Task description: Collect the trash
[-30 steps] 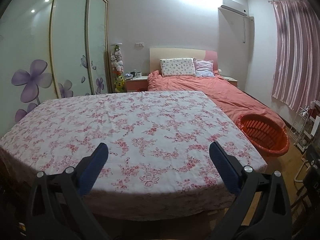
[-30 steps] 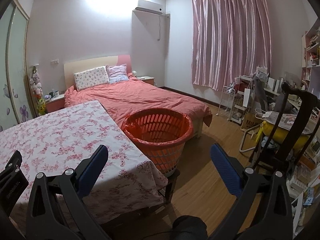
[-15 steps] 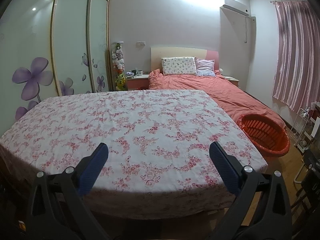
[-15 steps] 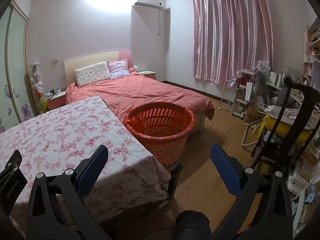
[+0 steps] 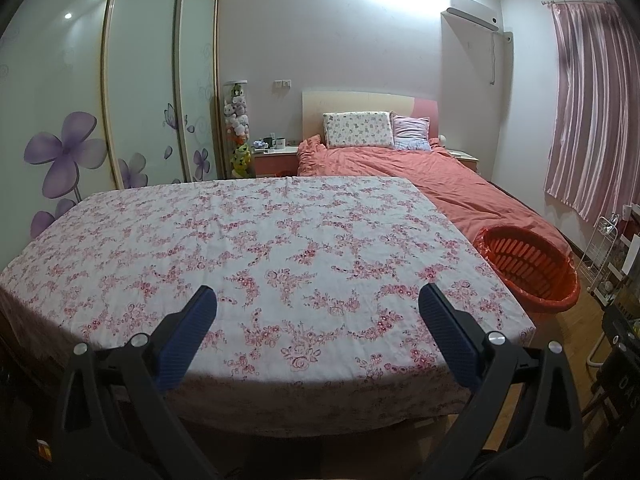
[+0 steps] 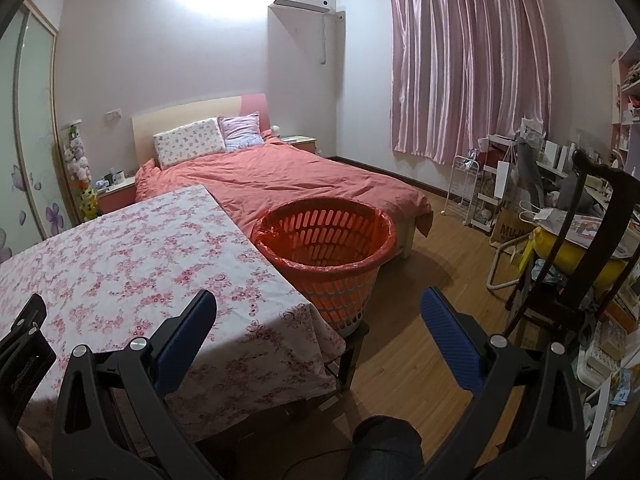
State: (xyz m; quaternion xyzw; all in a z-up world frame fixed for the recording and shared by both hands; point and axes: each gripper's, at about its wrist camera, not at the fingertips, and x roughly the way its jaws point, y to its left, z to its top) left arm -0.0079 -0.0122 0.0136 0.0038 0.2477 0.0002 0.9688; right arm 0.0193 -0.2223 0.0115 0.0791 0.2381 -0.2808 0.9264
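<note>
**Orange basket waits at the table's right corner, both grippers spread and empty**

Orange plastic, slotted sides, a red liner folded over the rim: that's the basket (image 6: 326, 248), sitting just beside the near right corner of the table, raised on a dark stool whose legs show beneath it; in the left wrist view the same basket (image 5: 528, 268) peeks out past the table's right edge, near the foot of the bed (image 5: 440, 176).

Left gripper (image 5: 318, 300) hangs over the near edge of the table, blue pads wide apart, nothing between them; the floral tablecloth (image 5: 260, 240) stretches out bare ahead of it, no trash to be seen on it; whether anything lies inside the basket, I cannot tell from here.

Right gripper (image 6: 318, 300) is out to the right, jaws likewise spread and holding nothing, aimed over the table corner and the wooden floor (image 6: 424, 280) in front of the basket; a sliver of the left gripper's black frame shows at the left edge of this view.

Far right, pink curtain (image 6: 468, 60) drawn; dark chair (image 6: 592, 240) near the cluttered shelves.
</note>
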